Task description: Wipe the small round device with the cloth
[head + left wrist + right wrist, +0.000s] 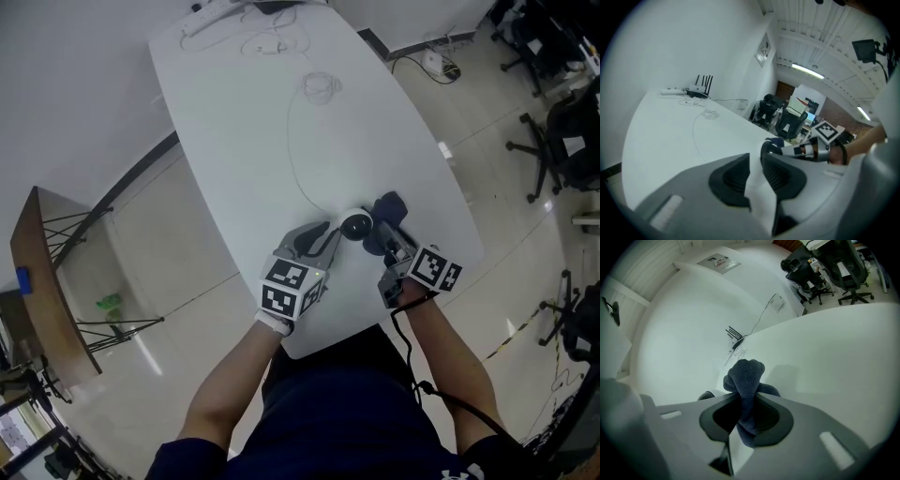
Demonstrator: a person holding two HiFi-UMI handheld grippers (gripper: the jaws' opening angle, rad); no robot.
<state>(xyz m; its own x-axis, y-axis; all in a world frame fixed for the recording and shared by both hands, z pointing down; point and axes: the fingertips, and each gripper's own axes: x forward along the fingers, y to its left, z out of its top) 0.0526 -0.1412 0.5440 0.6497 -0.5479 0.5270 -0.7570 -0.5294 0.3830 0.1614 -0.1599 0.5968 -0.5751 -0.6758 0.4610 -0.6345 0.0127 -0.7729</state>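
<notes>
Nearest to us, two bare arms [234,375] reach out over the near end of one long white table [244,122]. Each hand holds one gripper, so we count two grippers.

The left gripper [328,234] [754,159] has its two fingers a little way apart. Only a thin gap shows between them, and in that gap we see white table and nothing else. The right gripper [380,239] [746,401] has its two fingers pressed onto one dark blue cloth [389,204] [745,380]. The cloth is bunched up and sticks out past the finger ends like a little knot.

Just past the grippers sits the one small round device [355,225] [769,146]. It is dark and stands on the table between the two grippers. It is right beside the tip of the left gripper, and the cloth is right beside its other side. We cannot tell if the cloth touches it.

One thin white wire [292,150] runs from the device up the table to a small loose coil [321,86].

At the far end of the table we see one white power strip [211,11] and one router [701,89] with thin black sticks on top. Off to the right, on the floor, stand some black chairs [562,122].
</notes>
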